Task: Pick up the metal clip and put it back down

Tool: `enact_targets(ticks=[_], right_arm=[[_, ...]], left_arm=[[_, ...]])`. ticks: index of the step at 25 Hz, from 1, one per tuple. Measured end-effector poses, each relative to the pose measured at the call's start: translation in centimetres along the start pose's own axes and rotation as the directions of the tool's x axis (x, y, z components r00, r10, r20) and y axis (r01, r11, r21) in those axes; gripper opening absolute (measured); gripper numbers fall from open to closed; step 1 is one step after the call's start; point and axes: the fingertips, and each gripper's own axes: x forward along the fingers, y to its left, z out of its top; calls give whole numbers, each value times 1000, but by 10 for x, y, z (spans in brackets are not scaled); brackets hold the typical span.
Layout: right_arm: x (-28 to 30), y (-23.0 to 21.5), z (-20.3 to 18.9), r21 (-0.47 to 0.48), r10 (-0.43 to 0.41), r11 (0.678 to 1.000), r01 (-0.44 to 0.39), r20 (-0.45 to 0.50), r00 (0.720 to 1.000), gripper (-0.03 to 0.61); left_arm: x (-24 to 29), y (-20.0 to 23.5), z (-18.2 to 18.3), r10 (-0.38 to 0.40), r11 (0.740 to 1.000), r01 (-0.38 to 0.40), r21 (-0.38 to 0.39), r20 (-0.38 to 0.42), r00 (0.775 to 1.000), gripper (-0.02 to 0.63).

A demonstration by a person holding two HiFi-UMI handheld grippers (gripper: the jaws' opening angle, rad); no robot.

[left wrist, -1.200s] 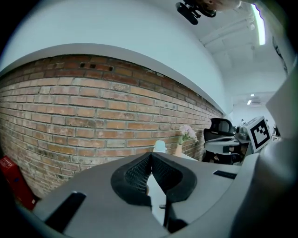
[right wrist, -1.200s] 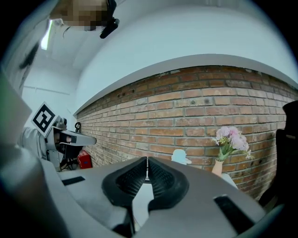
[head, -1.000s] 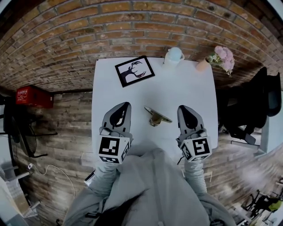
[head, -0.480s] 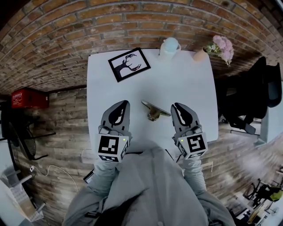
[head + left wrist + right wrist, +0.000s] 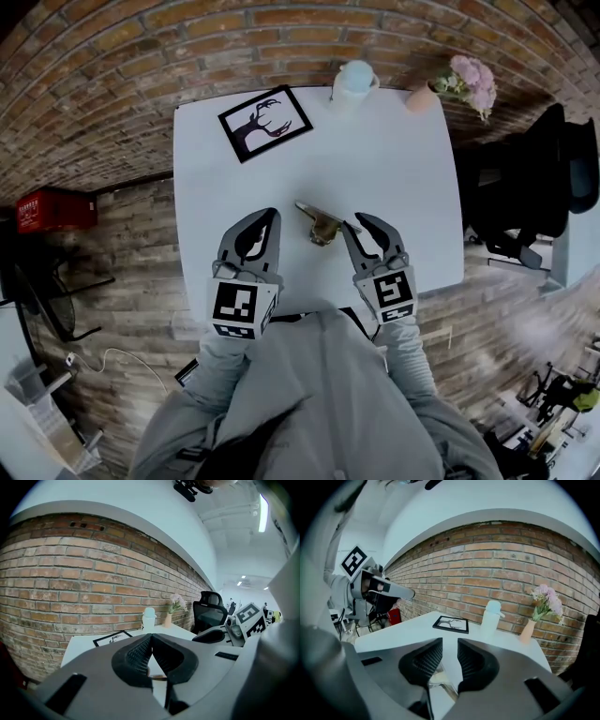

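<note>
Mid-table, nr front edge: metal clip point(image 5: 323, 225) lies on white table point(image 5: 394, 159), bare top all round. R gripper point(image 5: 361, 225) jaws part-spread, just been opening, nothing between; clip beside tips. L gripper point(image 5: 270, 217) jaws pressed together.

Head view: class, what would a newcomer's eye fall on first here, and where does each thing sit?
Two grey claws low on the white table strike first: the left claw is shut, while the right claw, whose jaws have just been opening, sits beside the metal clip at mid-table with nothing pinched. At the far edge are a framed picture, a white bottle and pink flowers.
</note>
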Motion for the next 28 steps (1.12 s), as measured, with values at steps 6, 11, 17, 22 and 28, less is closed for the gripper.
enact_targets(ticks=[6,11,17,22,28], right_arm=[[16,21,-26,-7,86,996,-87,-70,994,149],[25,37,-42,-13,130,991,-132,-99,986,172],[38,51,-65,-90,164,980,-180,-161,973,186],[50,57,-84,-187,160,961,-203,-222,962,196],[64,58,-99,-209,151,955,-208,-259,954,196]], left_arm=[[6,-4,-11,-18,1000,19,5,-27,999,26],[10,-4,-21,-20,1000,20,0,-44,999,26],[16,-5,-32,-24,1000,23,-6,-67,997,26],[18,-8,-44,-31,999,30,-12,-88,996,26],[19,-6,-56,-28,1000,26,-17,-114,993,26]])
